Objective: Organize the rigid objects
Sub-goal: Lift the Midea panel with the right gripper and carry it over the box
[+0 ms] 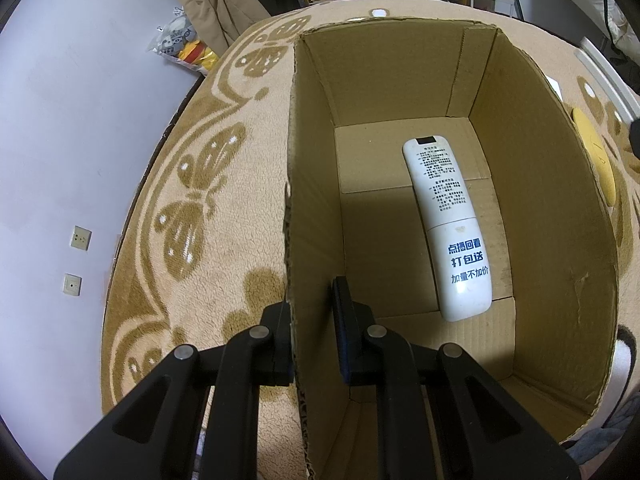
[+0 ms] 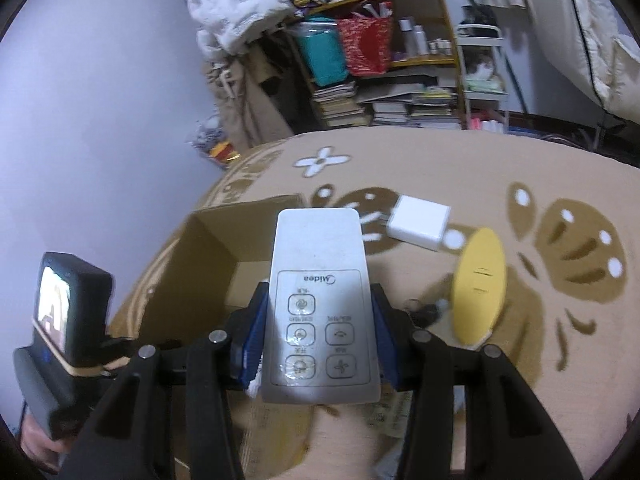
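An open cardboard box (image 1: 552, 208) stands on a patterned blanket. A white remote (image 1: 448, 224) with printed text lies face down on its floor. My left gripper (image 1: 312, 320) is shut on the box's left wall, one finger outside and one inside. In the right wrist view, my right gripper (image 2: 318, 332) is shut on a flat white Midea remote (image 2: 320, 304), held above the near edge of the box (image 2: 200, 280). A yellow oval object (image 2: 478, 288) and a white charger block (image 2: 420, 222) lie on the blanket to the right of the box.
The beige and brown blanket (image 1: 208, 200) covers a bed beside a plain wall (image 1: 60, 120). Shelves with books and bags (image 2: 380, 80) stand behind it. The left gripper's camera unit (image 2: 68, 308) and a hand show at the lower left of the right wrist view.
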`<action>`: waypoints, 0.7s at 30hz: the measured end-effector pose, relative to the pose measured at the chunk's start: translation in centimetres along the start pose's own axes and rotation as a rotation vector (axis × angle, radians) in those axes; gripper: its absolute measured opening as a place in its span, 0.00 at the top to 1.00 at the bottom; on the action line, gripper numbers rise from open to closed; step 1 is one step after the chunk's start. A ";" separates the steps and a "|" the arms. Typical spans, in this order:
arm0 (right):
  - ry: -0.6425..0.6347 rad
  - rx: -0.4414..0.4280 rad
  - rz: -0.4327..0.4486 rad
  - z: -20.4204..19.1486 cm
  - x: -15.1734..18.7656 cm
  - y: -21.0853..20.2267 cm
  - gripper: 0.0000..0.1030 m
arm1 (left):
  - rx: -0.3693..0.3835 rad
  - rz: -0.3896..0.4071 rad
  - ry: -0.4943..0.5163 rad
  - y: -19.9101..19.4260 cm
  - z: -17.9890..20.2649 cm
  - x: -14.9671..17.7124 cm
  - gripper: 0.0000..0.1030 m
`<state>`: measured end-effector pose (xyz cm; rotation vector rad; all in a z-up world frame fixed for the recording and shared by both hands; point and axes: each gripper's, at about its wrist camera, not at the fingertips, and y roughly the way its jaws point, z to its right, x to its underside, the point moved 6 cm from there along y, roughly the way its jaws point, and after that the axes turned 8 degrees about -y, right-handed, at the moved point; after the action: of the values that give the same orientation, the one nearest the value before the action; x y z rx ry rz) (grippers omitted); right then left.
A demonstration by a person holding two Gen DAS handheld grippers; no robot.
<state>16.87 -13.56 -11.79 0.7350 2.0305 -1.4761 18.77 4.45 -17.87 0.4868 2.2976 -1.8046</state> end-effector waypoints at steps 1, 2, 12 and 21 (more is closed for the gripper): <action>-0.004 -0.010 -0.002 -0.5 -0.1 0.2 0.50 | 0.000 0.000 0.000 0.0 0.0 0.0 0.86; -0.010 -0.019 -0.004 -1.0 -0.2 0.4 0.50 | 0.000 -0.001 -0.001 0.0 0.0 0.0 0.86; -0.042 -0.058 -0.043 -3.6 0.3 2.6 0.50 | 0.001 -0.002 0.000 0.0 0.0 0.0 0.86; -0.044 -0.058 -0.047 -3.8 0.5 3.0 0.50 | -0.001 -0.001 0.003 0.0 -0.1 0.1 0.86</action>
<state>18.18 -9.09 -13.15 0.6296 2.0619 -1.4399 18.73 4.54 -17.91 0.4885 2.3018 -1.8039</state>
